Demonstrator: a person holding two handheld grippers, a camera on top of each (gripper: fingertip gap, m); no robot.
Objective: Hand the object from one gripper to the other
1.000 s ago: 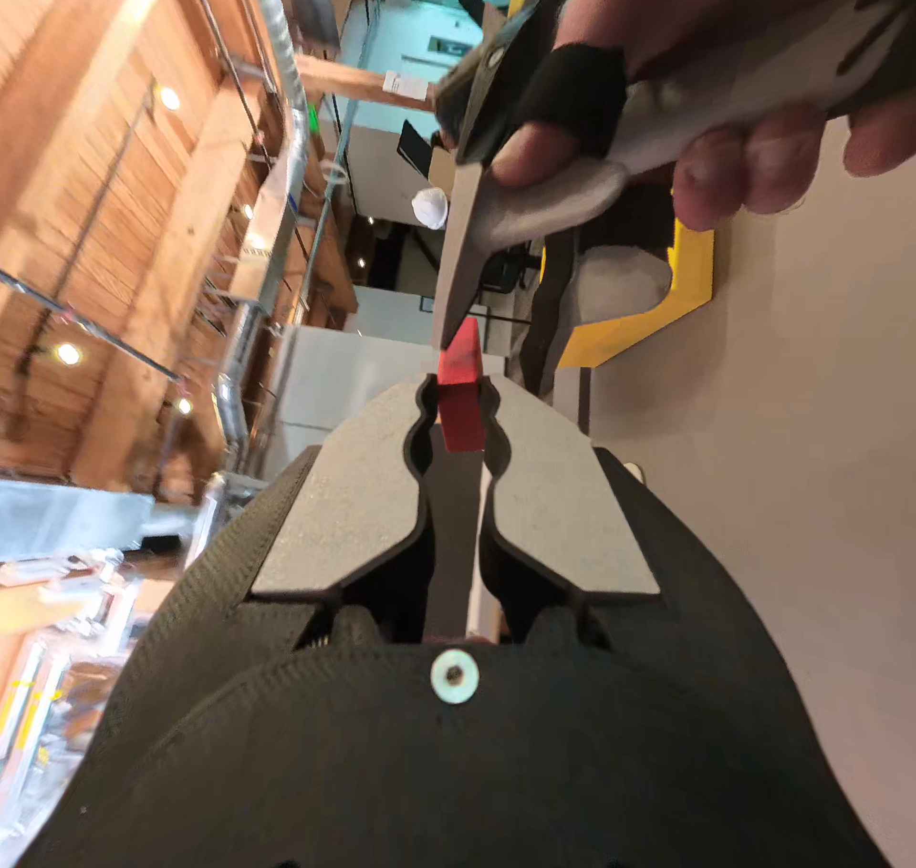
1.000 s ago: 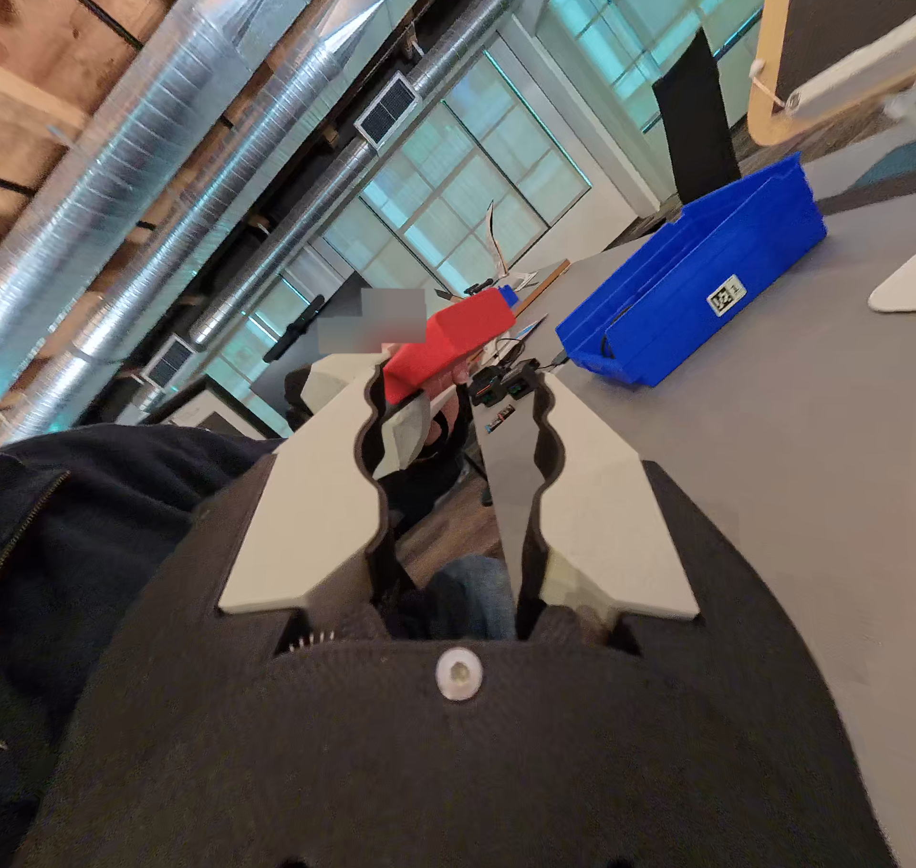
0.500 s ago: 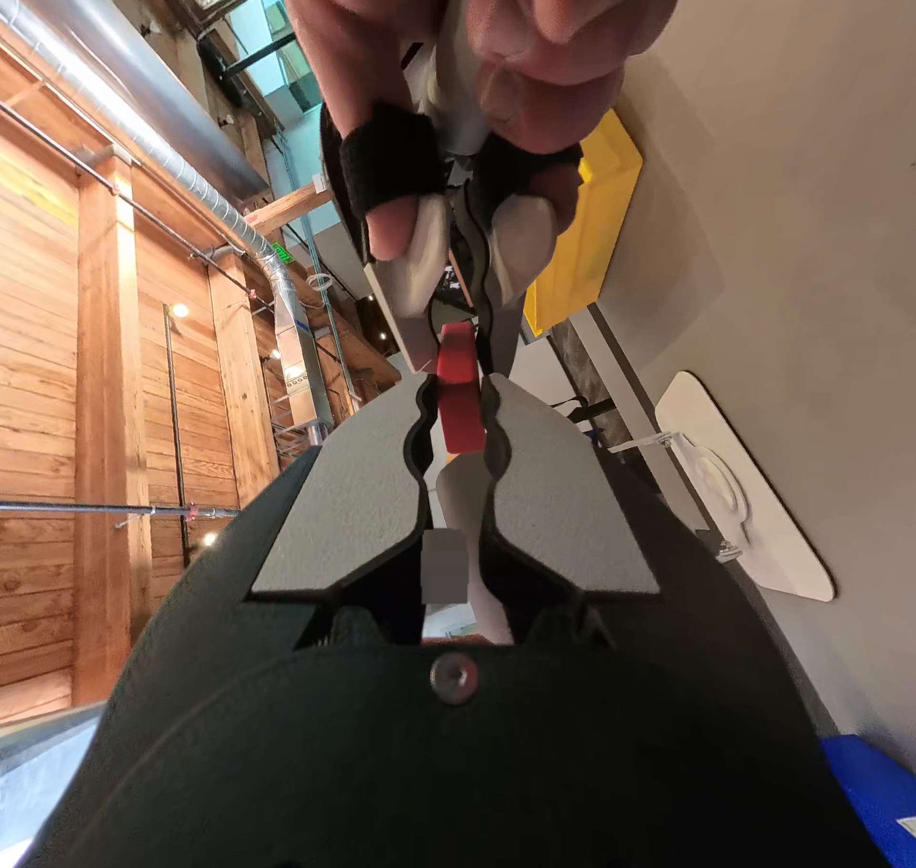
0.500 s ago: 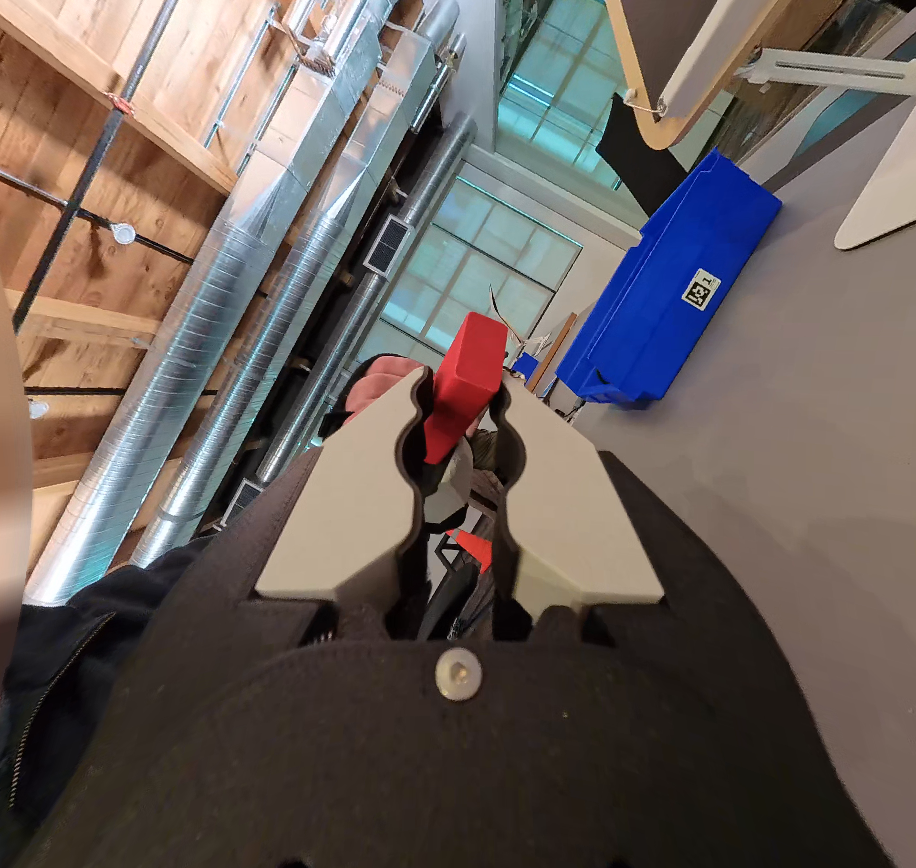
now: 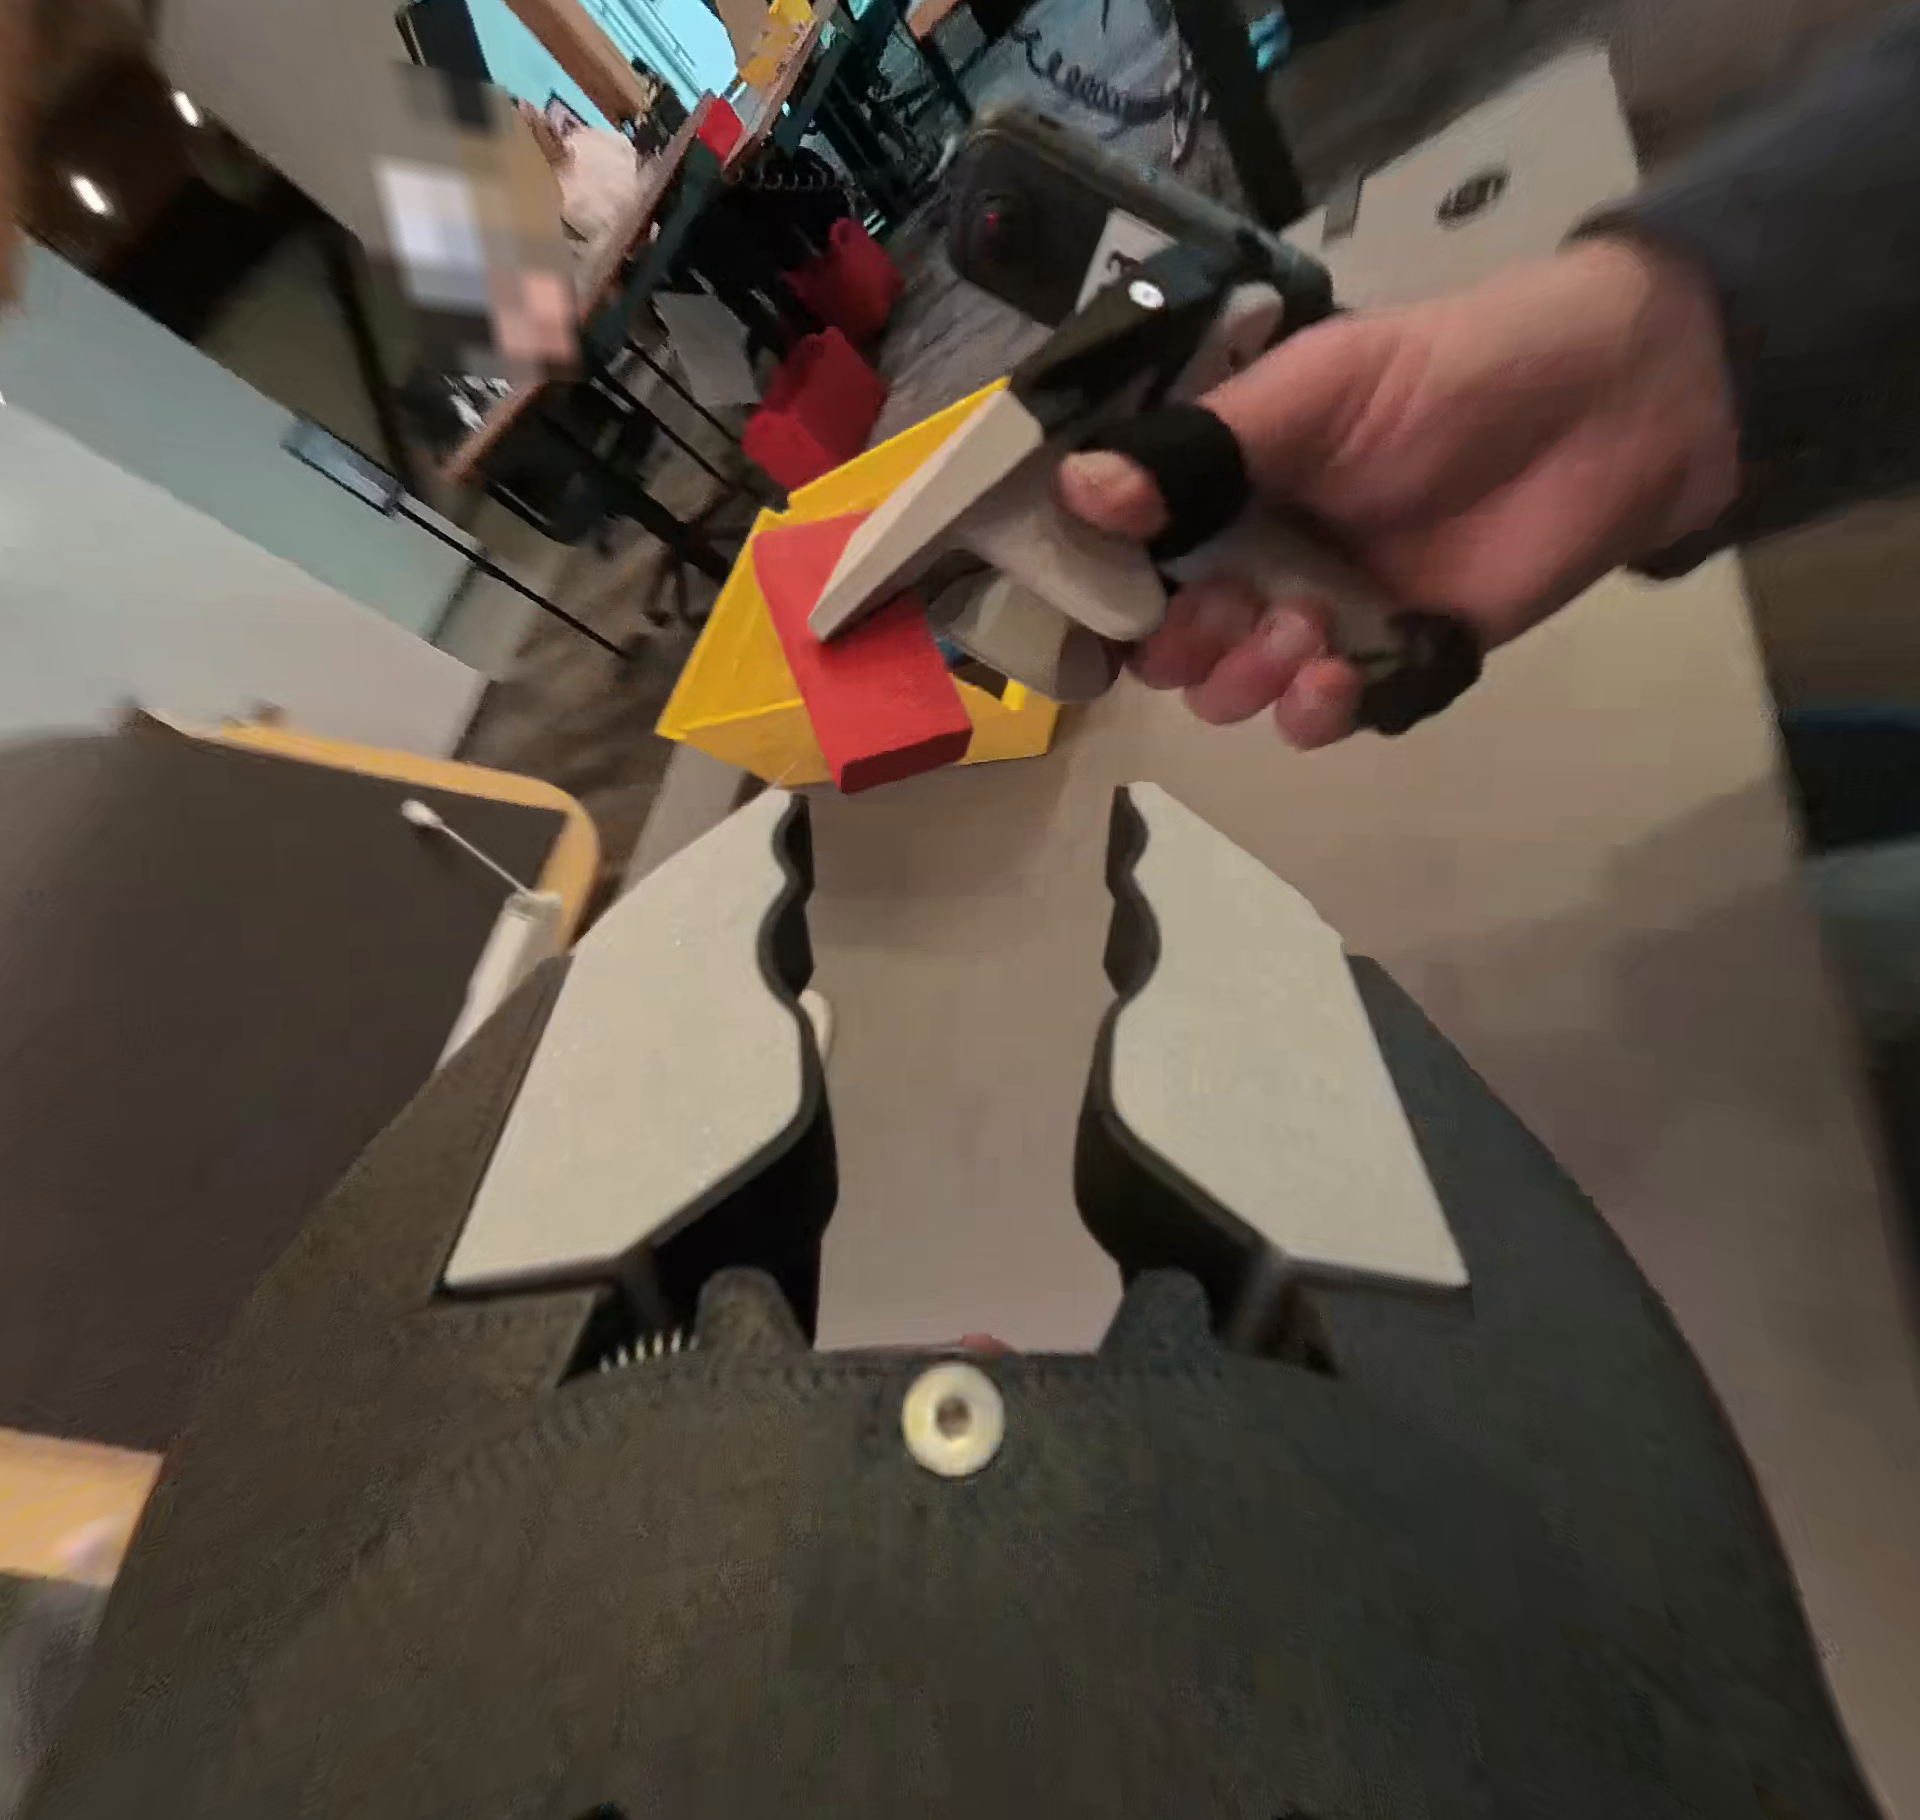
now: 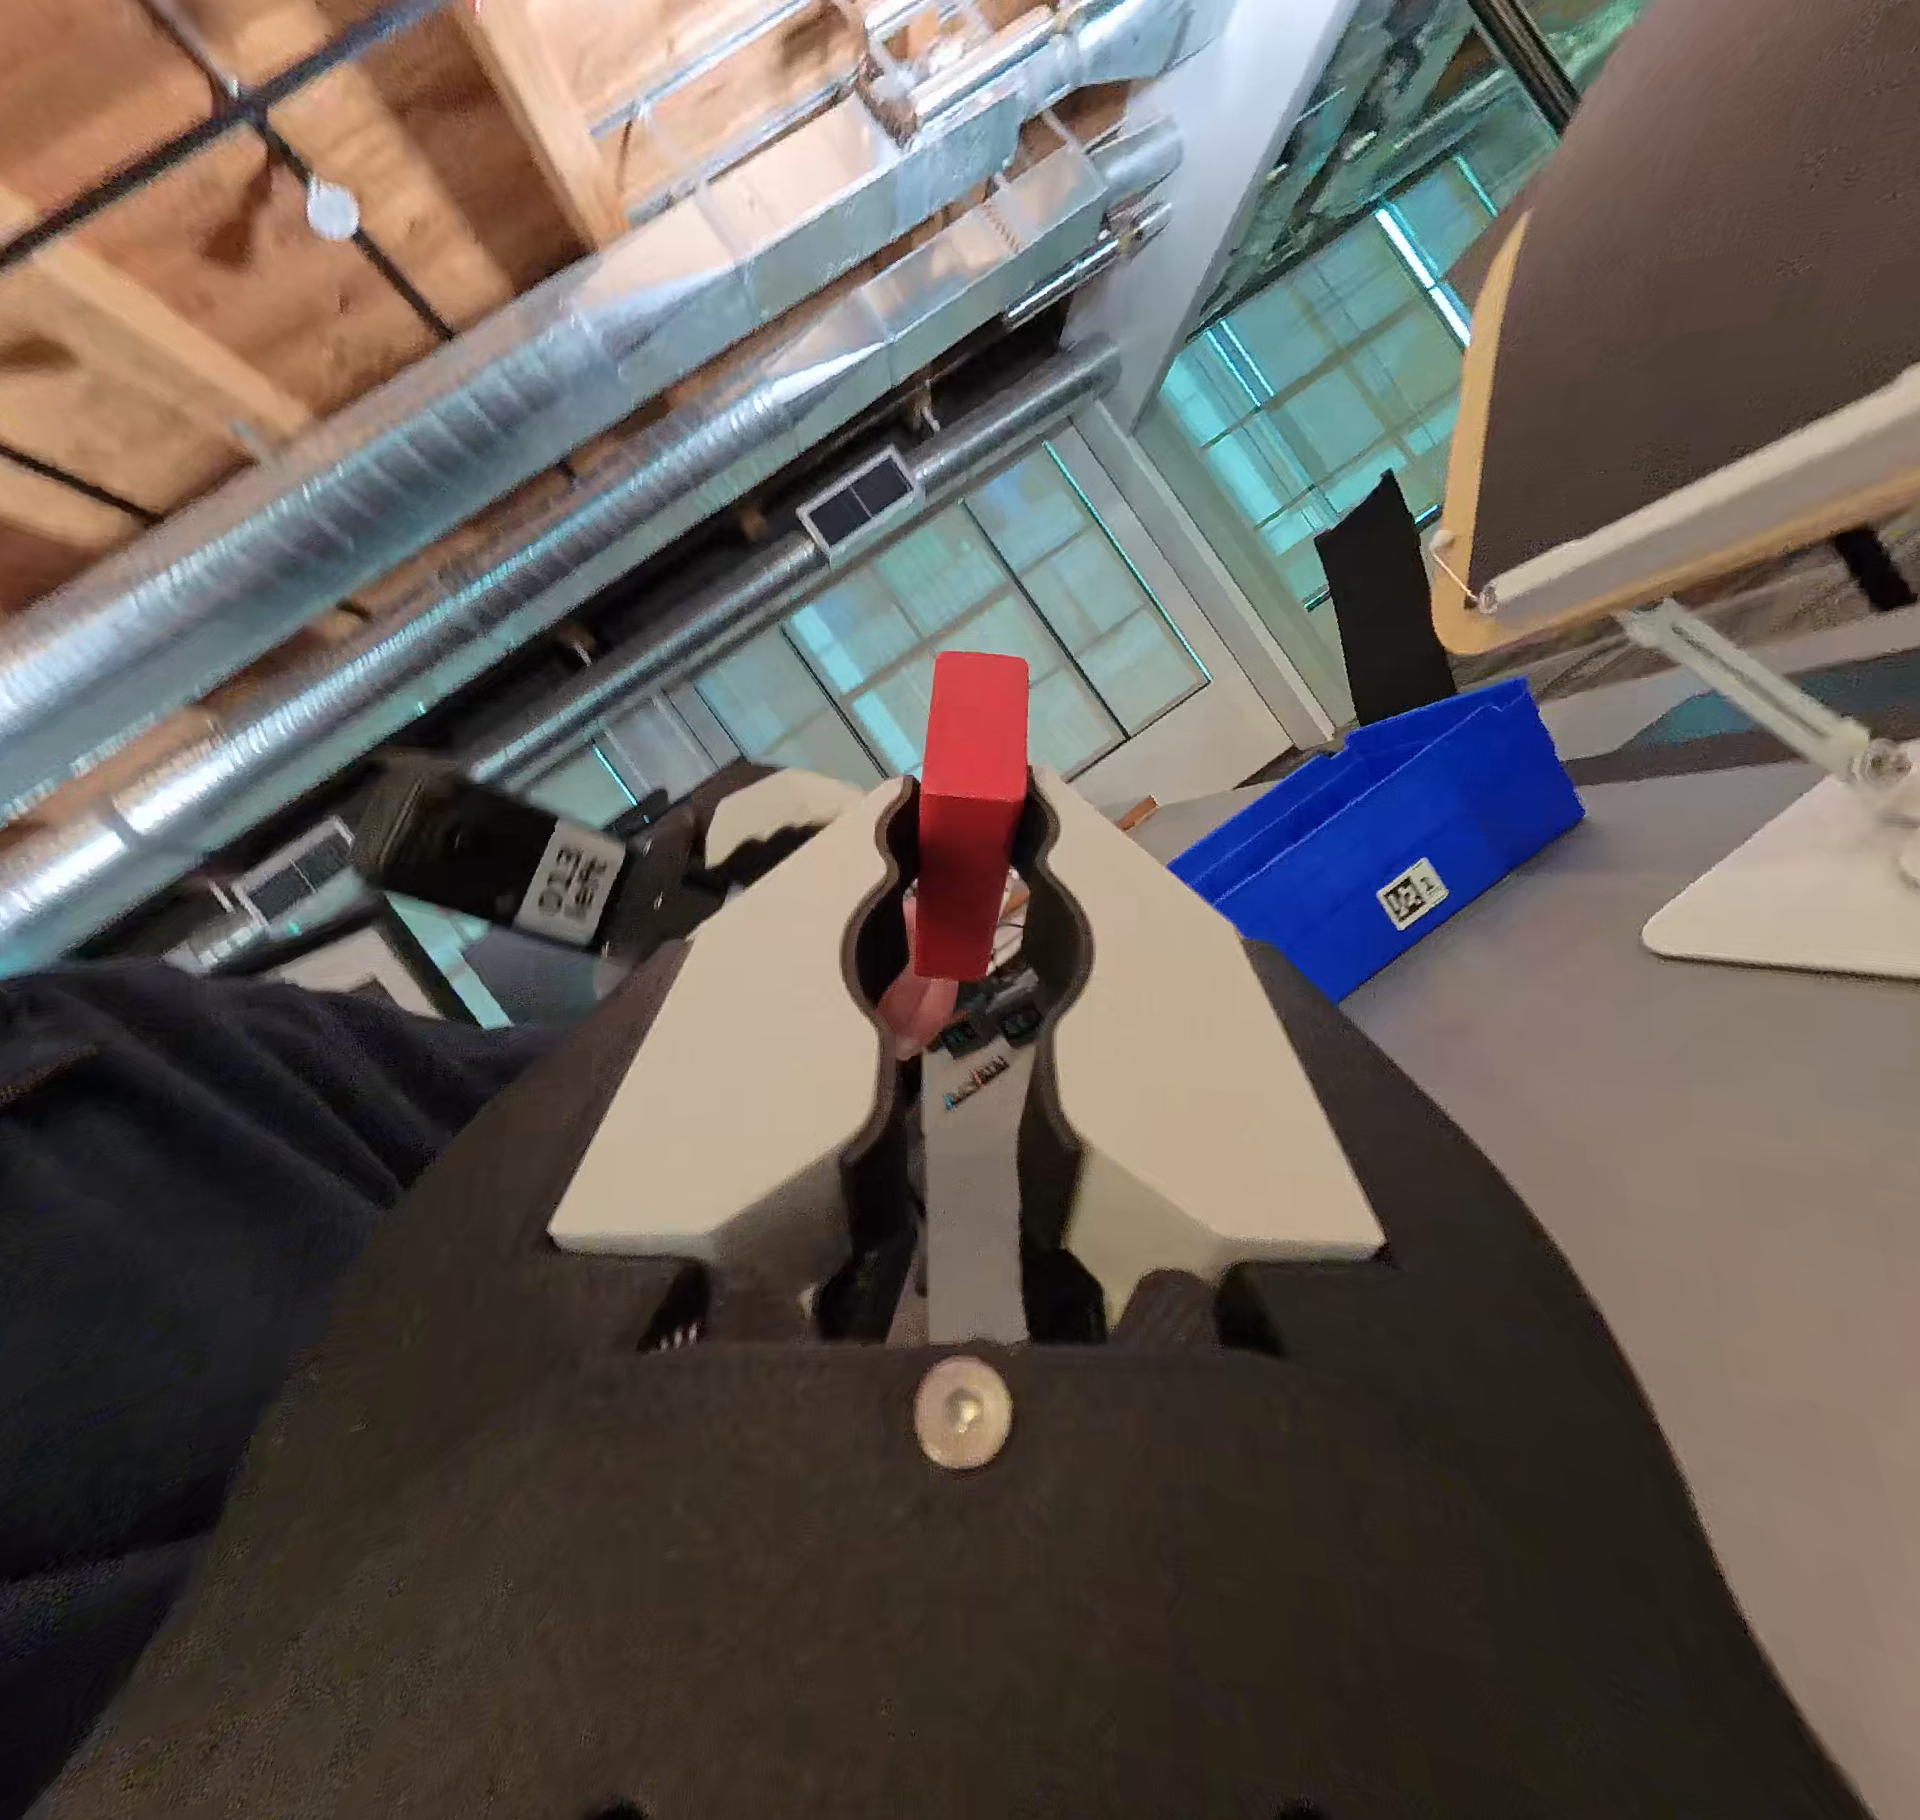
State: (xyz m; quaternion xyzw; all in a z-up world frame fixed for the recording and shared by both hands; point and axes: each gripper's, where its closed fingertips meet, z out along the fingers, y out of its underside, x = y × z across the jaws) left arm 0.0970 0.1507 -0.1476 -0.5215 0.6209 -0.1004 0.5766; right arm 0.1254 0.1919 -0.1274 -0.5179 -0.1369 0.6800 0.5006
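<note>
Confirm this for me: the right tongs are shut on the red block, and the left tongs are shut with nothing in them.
Not quite. The left tongs are open, not shut, with nothing between the fingers, as the left wrist view shows. The rest stands: the right tongs are shut on the red block.

Your right hand-held gripper (image 5: 914, 617) covers the upper part of the red block (image 5: 873, 669) in the left wrist view; its far finger sits behind the block, barely visible. The yellow bin (image 5: 727, 690) is half hidden by the block, contents unreadable. Your sleeve (image 5: 1818, 264) is smeared by motion blur and cut by the right edge. In the right wrist view, the block's (image 6: 966, 804) lower end drops behind the fingers. The blue bin's (image 6: 1434, 835) inside can't be seen. The lamp (image 6: 1714, 295) runs off the right edge. The left hand-held gripper's (image 6: 769, 804) tips are hidden there.
</note>
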